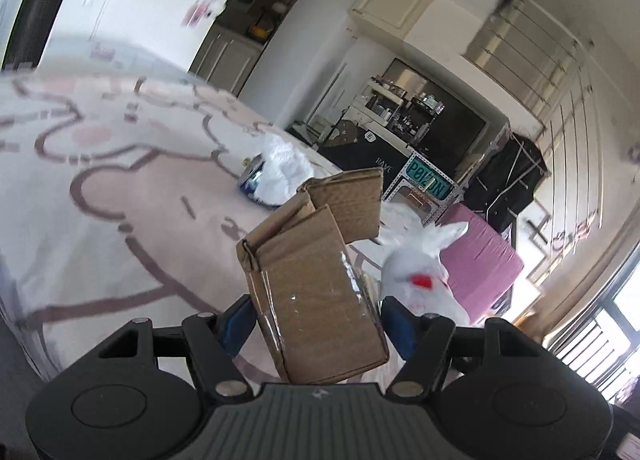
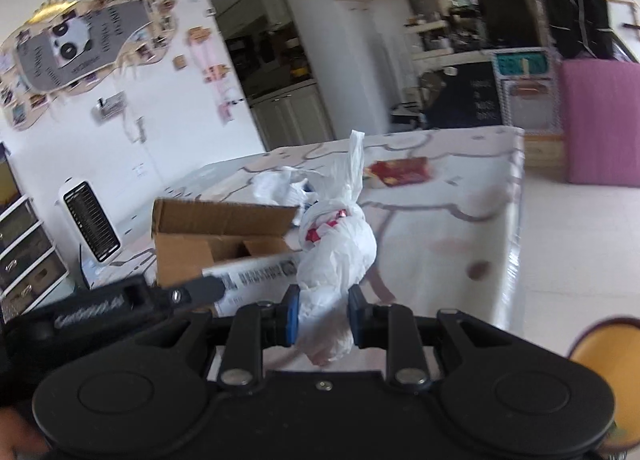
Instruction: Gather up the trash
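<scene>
1. Left wrist view: left gripper (image 1: pixel 316 324) clamped on a brown cardboard box (image 1: pixel 316 292), blue pads against both its sides, jaws fairly wide because of the box width. Box tilted, flaps open at the far end, lifted above the pink patterned bedcover (image 1: pixel 100 196).
2. Only in this view: a blue can (image 1: pixel 251 180) lying on the bedcover beside crumpled white plastic (image 1: pixel 286 168), beyond the box.
3. Right wrist view: right gripper (image 2: pixel 323 318) nearly closed, squeezing a knotted white plastic bag (image 2: pixel 340 248) with red marks inside, bag held up above the bedcover.
4. Only in this view: inside of the open box (image 2: pixel 224 244) with a white label, a red packet (image 2: pixel 400 172) far on the bedcover, a white heater (image 2: pixel 90 220) at the left.
5. Bag (image 1: pixel 420 272) visible also in the left view, just right of the box.
</scene>
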A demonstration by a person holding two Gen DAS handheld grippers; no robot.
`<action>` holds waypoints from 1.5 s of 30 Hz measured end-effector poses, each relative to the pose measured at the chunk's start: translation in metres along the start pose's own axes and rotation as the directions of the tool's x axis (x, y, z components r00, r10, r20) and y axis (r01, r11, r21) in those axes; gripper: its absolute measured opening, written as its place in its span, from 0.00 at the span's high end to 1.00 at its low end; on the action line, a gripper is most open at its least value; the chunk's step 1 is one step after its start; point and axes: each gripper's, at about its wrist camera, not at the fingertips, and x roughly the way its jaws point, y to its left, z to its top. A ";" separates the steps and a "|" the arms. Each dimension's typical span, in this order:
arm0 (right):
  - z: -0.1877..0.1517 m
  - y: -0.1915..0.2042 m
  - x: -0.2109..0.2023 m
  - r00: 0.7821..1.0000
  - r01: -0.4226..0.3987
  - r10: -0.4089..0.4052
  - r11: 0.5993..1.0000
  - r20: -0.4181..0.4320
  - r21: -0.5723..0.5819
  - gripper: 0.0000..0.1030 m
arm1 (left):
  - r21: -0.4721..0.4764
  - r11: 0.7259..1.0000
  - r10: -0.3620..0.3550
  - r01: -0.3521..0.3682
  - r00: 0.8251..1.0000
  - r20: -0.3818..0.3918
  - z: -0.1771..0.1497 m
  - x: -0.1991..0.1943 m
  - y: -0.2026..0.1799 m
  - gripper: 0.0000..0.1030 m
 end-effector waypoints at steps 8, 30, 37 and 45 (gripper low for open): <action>-0.001 0.020 0.030 0.998 -0.020 0.012 0.994 -0.066 -0.110 0.76 | -0.216 0.975 -0.057 0.048 0.998 -0.033 0.012 0.020 0.042 0.22; 0.007 0.019 0.007 0.999 0.011 -0.015 0.995 -0.049 -0.098 0.77 | 0.014 1.000 -0.001 -0.001 0.994 0.109 0.031 -0.006 0.005 0.40; 0.014 0.004 -0.032 0.999 0.051 -0.050 0.995 0.012 -0.083 0.77 | 0.231 0.973 -0.014 -0.021 0.989 0.150 0.028 -0.023 -0.043 0.42; 0.017 -0.027 -0.076 0.990 0.130 -0.127 0.990 0.068 -0.047 0.78 | 0.352 0.936 -0.072 0.021 0.989 0.130 0.016 -0.022 -0.086 0.42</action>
